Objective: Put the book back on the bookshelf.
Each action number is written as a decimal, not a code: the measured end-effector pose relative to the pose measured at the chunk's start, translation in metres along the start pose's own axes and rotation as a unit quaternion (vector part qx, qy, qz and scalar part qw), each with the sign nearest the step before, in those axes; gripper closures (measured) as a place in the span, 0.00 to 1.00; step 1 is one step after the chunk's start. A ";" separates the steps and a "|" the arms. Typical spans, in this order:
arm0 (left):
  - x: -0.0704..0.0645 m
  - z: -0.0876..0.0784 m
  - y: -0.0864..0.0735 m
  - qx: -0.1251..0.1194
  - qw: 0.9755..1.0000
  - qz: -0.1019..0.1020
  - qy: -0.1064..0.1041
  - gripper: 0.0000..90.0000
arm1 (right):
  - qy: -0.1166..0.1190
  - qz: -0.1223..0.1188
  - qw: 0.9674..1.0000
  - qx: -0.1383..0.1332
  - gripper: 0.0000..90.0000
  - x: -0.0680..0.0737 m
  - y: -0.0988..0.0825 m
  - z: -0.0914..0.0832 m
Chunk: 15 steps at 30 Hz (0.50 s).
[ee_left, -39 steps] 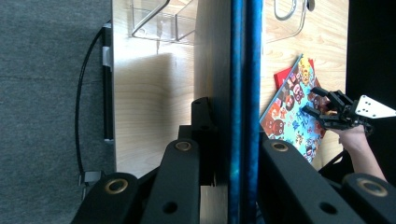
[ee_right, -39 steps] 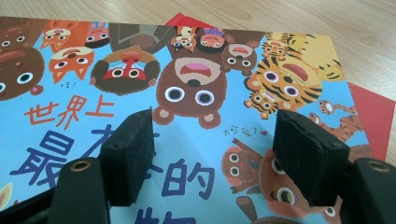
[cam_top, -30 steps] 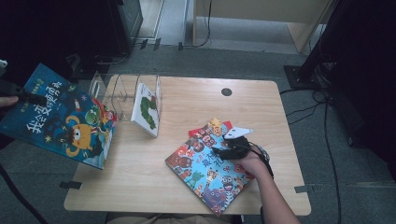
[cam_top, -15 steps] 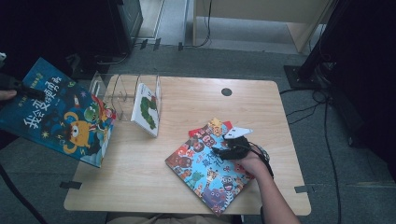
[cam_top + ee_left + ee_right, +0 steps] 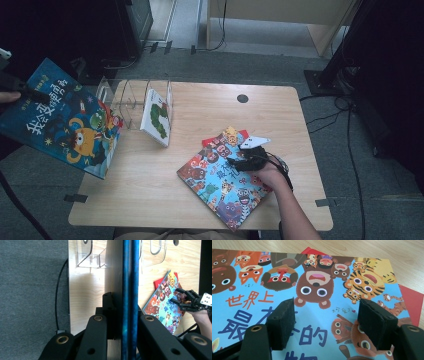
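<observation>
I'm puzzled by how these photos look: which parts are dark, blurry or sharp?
High view: the room's edges are nearly black, the table evenly lit, the blue book a little soft. Left gripper view: that book's edge blurs up close. Right gripper view: the animal book is bright and crisp.

We counted four picture books. One, the blue monster book [image 5: 60, 120], hung off the left edge of the wooden table [image 5: 150, 195]. One, the white caterpillar book [image 5: 156, 116], stood in the clear acrylic rack [image 5: 125, 102] on the table. One, the animal-faces book [image 5: 220, 182], lay flat on the table, and one red book [image 5: 212, 141] lay under it. We counted one rack, one table, and two grippers: the left gripper [image 5: 128, 322] and the right gripper [image 5: 239, 161].
</observation>
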<state>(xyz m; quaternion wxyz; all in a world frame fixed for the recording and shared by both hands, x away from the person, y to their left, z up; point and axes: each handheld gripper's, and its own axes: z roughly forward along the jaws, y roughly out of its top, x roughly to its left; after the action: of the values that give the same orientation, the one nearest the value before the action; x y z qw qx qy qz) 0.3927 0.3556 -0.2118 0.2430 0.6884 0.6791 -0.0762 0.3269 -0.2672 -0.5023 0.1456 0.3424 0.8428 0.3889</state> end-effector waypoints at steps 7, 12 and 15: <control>-0.007 0.003 0.004 0.001 1.000 0.002 0.008 0.92 | -0.001 0.000 1.000 0.000 0.34 0.000 0.000 0.000; -0.014 0.008 0.011 0.000 1.000 0.002 0.019 0.92 | 0.000 0.000 1.000 0.000 0.34 0.000 0.000 0.000; -0.012 0.010 0.015 -0.005 1.000 -0.004 0.015 0.92 | 0.000 0.000 1.000 0.000 0.34 0.000 0.000 0.000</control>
<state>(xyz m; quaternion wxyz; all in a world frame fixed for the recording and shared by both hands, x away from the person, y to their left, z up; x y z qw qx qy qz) 0.4091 0.3406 -0.2117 0.2358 0.6855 0.6860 -0.0632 0.3267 -0.2671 -0.5022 0.1455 0.3425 0.8429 0.3887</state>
